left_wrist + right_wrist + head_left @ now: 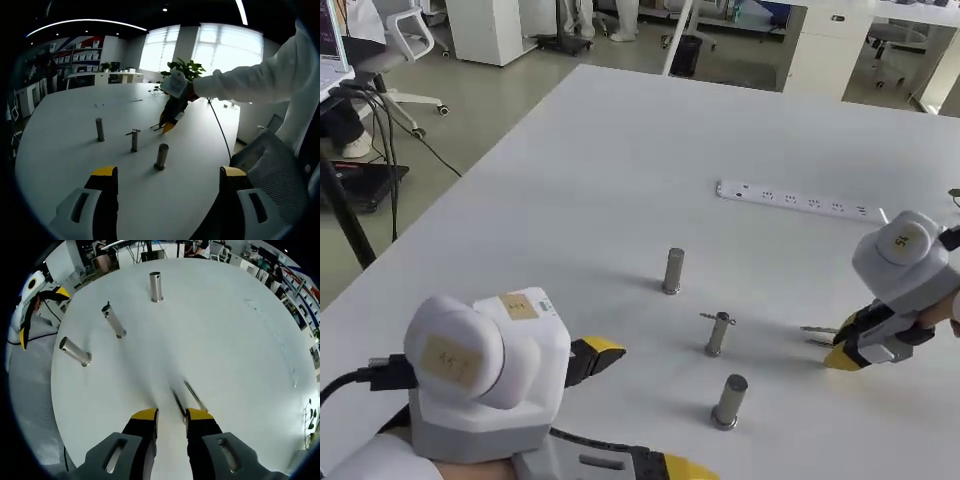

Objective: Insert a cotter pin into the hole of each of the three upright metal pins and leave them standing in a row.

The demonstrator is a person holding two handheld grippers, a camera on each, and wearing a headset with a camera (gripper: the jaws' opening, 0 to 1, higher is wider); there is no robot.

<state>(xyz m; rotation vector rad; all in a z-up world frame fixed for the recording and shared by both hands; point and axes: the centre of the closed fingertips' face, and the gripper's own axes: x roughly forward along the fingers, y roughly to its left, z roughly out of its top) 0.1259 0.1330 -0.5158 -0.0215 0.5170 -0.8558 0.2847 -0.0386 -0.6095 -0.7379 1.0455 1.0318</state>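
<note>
Head view: three upright metal pins stand in a slanted row on the white bench (570, 180). The far pin (673, 271) and near pin (729, 401) are plain steel cylinders. The middle pin (719, 333) carries a cotter pin (717, 317) crosswise through its top. To their right, the right gripper (840, 352) sits low at two loose cotter pins (817, 335), with a power strip (800, 201) beyond.

Left gripper view: the left gripper (169, 173) has its jaws spread wide, and the near pin stands just ahead of them.

Right gripper view: the jaws stand slightly apart, pinching nothing, and the loose cotter pins lie at their tips.
</note>
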